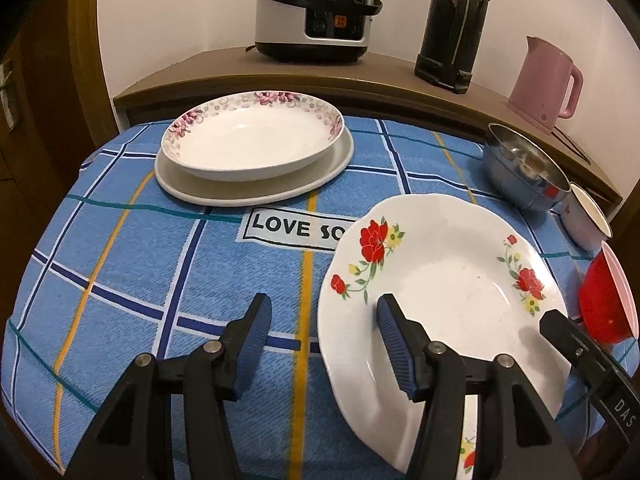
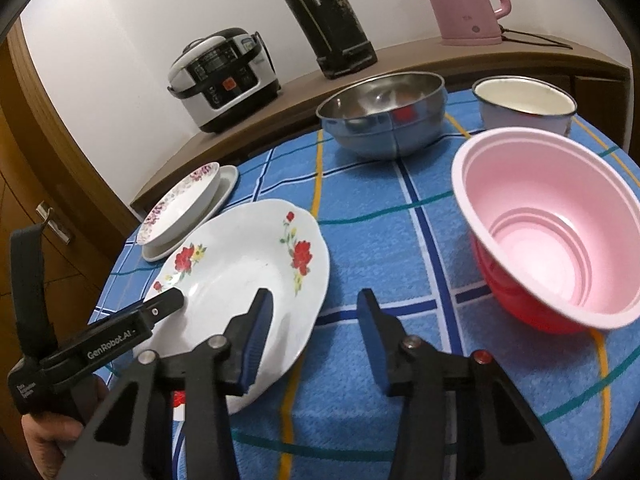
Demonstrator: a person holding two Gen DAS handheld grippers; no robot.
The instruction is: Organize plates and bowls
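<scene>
1. Nearest of all are the left tongs (image 1: 320, 320), black with blue ribbed pads, standing open astride the near left rim of the white scalloped plate with red flowers (image 1: 448, 280); one finger (image 1: 394, 334) hangs over the plate's well, the other finger is outside the rim above the cloth, and neither pad presses on the plate.
2. Right tongs (image 2: 314, 312) are open too, straddling the opposite rim of that red-flowered plate (image 2: 240, 264), with nothing clamped between the pads as far as I can tell.
3. That plate lies on the blue checked tablecloth (image 1: 160, 260) covering the table, and it hides part of a printed label reading "LOVE SO".
4. Beyond the red-flowered plate, toward the wall, a white shallow bowl with a pink floral rim (image 1: 252, 136) sits inside a plain white oval platter (image 1: 256, 192).
5. To the right of the red-flowered plate sits a red plastic bowl with a pink inside (image 2: 552, 232).
6. Behind the plastic bowl, farther from the red-flowered plate, stand a shiny steel bowl (image 2: 384, 120) and a white enamel mug (image 2: 524, 104).
7. Past the table from the red-flowered plate, a wooden ledge (image 1: 360, 76) carries a silver and black rice cooker (image 1: 312, 8), a tall black flask (image 1: 452, 24) and a pink kettle (image 1: 548, 80).
</scene>
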